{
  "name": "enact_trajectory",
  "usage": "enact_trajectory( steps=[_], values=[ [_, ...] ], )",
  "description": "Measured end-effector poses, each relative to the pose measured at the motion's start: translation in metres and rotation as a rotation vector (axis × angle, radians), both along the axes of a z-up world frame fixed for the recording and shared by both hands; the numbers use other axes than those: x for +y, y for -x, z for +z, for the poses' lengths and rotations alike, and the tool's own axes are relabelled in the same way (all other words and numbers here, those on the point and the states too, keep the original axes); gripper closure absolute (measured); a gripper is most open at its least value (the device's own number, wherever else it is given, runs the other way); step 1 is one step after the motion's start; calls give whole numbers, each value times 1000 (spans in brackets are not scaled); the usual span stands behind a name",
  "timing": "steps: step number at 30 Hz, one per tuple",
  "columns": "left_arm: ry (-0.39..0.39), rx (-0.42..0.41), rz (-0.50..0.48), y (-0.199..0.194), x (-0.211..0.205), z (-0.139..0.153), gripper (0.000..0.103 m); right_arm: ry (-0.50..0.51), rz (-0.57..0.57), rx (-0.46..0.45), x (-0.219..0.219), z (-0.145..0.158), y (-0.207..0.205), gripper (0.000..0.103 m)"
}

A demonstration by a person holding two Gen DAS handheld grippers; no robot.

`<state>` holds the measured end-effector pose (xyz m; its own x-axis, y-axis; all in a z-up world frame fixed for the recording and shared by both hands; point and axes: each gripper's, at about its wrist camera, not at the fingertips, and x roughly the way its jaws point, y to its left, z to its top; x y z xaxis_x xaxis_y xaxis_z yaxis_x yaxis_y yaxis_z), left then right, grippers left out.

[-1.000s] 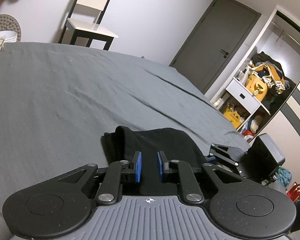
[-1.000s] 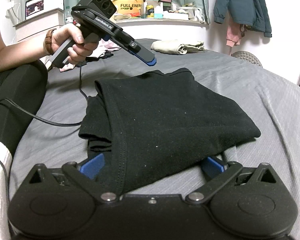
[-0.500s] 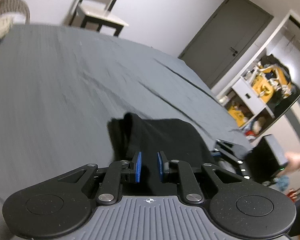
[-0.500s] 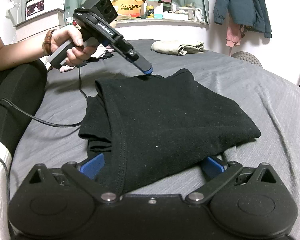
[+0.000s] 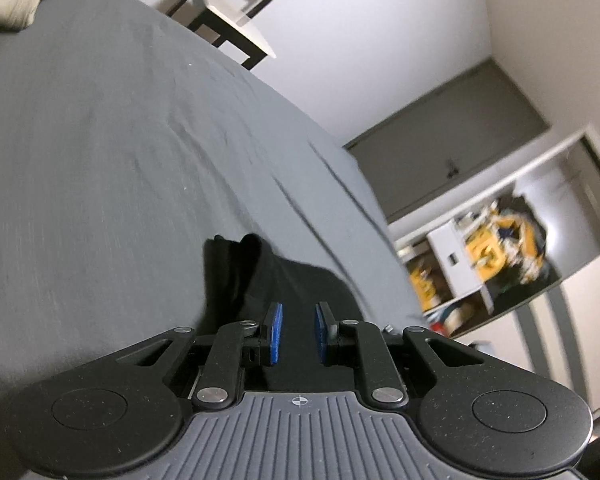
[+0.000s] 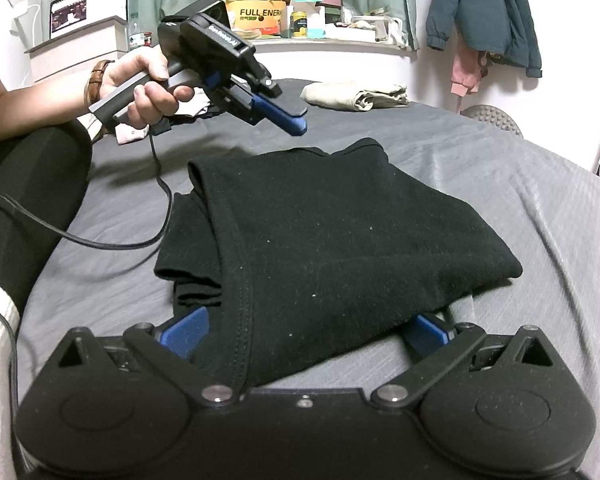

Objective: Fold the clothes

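Black cotton T-shirt [image 6: 332,248] lies folded on the grey bed [image 6: 540,216]; right hand-held gripper [image 6: 304,334] straddles its near edge wide open, left hand-held gripper [image 6: 290,118] hovers beyond it, slightly parted and empty, so the final fold needs a fresh pinch.

Black grippers with blue pads [image 6: 185,332] — brown wristband [image 6: 94,82], black trousers [image 6: 28,176], trailing black cable [image 6: 100,243].

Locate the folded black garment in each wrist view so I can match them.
Left wrist: folded black garment low centre, just beyond the left gripper.
Right wrist: garment fills the centre, its near edge between the right gripper's open fingers.
Shared landmark: beige clothing on the grey bed.
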<state>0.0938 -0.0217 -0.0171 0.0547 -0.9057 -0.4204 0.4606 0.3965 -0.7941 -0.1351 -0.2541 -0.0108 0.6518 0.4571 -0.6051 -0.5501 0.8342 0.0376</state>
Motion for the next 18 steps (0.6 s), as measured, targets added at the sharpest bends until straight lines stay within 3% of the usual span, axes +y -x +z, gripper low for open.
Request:
enact_trajectory(
  steps=[18],
  values=[
    [-11, 22, -42, 1, -18, -14, 87, -2, -3, -1, 1, 3, -2, 0]
  ],
)
